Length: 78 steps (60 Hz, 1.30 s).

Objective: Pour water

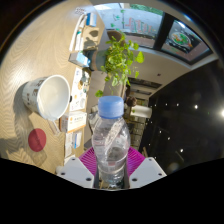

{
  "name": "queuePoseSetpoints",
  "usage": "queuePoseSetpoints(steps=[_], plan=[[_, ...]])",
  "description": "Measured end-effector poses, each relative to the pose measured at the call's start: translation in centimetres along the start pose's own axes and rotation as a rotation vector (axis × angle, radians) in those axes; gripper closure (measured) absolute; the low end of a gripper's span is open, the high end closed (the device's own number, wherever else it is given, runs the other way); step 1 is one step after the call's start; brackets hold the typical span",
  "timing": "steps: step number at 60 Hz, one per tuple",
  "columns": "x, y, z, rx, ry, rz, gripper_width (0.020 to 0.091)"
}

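A clear plastic water bottle [112,140] with a blue cap stands upright between the jaws [112,172], clenched by their pink pads. To its left, a white cup [50,96] lies tipped on the wooden surface [35,50], near a small red object [37,140]. A leafy green plant [122,55] rises beyond the bottle.

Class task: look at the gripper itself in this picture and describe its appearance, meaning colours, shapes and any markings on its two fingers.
The gripper has two pale grey, blocky fingers with flat, angular tops. Each carries a magenta pad on its inner face, ribbed with fine lines. No cables, printed markings or sleeve are visible in this view.
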<state>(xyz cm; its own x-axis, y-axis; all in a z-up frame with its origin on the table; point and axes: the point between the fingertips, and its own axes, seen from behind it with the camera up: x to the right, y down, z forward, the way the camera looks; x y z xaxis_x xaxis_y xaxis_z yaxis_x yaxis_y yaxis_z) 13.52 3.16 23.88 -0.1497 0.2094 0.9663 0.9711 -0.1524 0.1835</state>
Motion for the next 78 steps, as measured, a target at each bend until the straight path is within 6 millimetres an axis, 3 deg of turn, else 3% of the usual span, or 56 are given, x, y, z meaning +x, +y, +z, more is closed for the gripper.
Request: queuePoseSetpoints(steps=[10,16,21,33,39,57,67,74,78], plan=[[2.9,1.6,-1.7,0.025,-0.053,0.556,0.0764],[2.7,2.0,-2.2,0.059,-0.109,0.855,0.0764],[0.9,1.9,-2.0,0.094,-0.198,1.073,0.0764],[-6.1,0.6,-0.4,0.127,-0.397,1.442,0.0761],[-9.7,0.1,0.4,0.119,-0.473,1.532,0.0762],[-17.2,0.4,1.8,0.083,-0.583,1.599,0.0733],[-16.9,0.6,1.7,0.124,-0.556,1.627,0.0652],[-17.1,0.8,1.3,0.096,-0.56,1.613,0.0543],[-17.6,1.3,0.9,0.039,-0.564,1.617,0.0447]])
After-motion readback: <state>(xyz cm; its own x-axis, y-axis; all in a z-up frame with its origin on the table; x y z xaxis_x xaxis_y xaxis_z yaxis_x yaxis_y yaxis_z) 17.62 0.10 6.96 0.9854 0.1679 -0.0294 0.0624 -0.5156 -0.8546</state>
